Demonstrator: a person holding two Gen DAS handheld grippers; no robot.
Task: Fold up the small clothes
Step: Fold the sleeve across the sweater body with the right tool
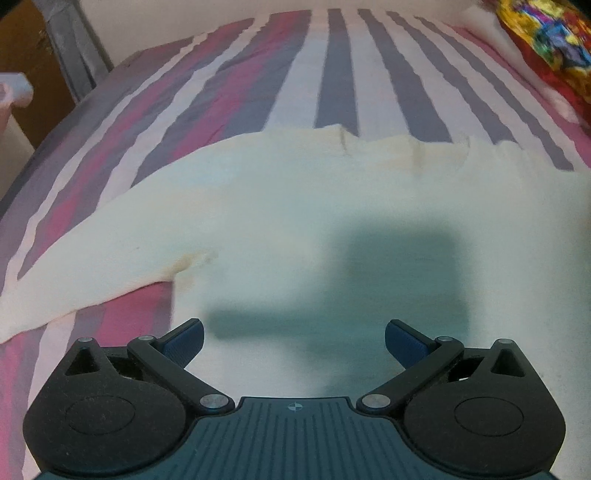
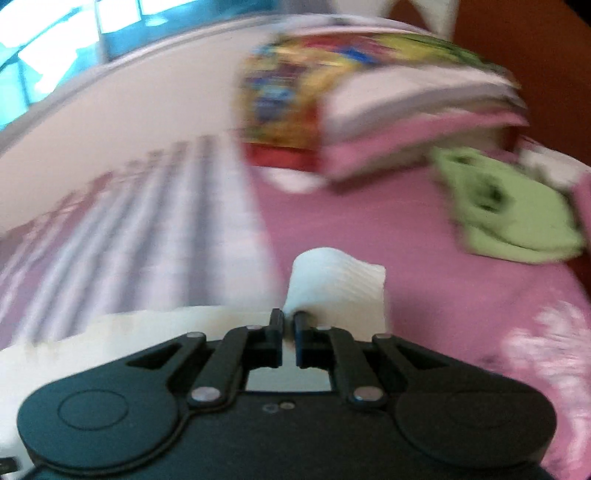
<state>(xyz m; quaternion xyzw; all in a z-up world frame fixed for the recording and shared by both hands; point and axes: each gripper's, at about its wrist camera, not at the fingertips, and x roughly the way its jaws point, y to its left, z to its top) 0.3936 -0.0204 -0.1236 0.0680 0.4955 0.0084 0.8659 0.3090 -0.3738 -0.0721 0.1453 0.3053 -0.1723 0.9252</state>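
Note:
A white garment (image 1: 280, 206) lies spread across the striped bedsheet (image 1: 332, 74), one sleeve reaching to the left. My left gripper (image 1: 294, 341) hovers over its near part, jaws wide open and empty, casting a shadow on the cloth. My right gripper (image 2: 289, 325) is shut on a bunched edge of the white garment (image 2: 338, 286), which sticks up past the fingertips above the pink sheet. The right wrist view is blurred by motion.
A folded green garment (image 2: 509, 210) lies on the pink sheet (image 2: 406, 236) at the right. A colourful pillow on folded bedding (image 2: 332, 99) sits at the head of the bed; it also shows in the left wrist view (image 1: 546, 33). The bed's left edge drops off by a wall.

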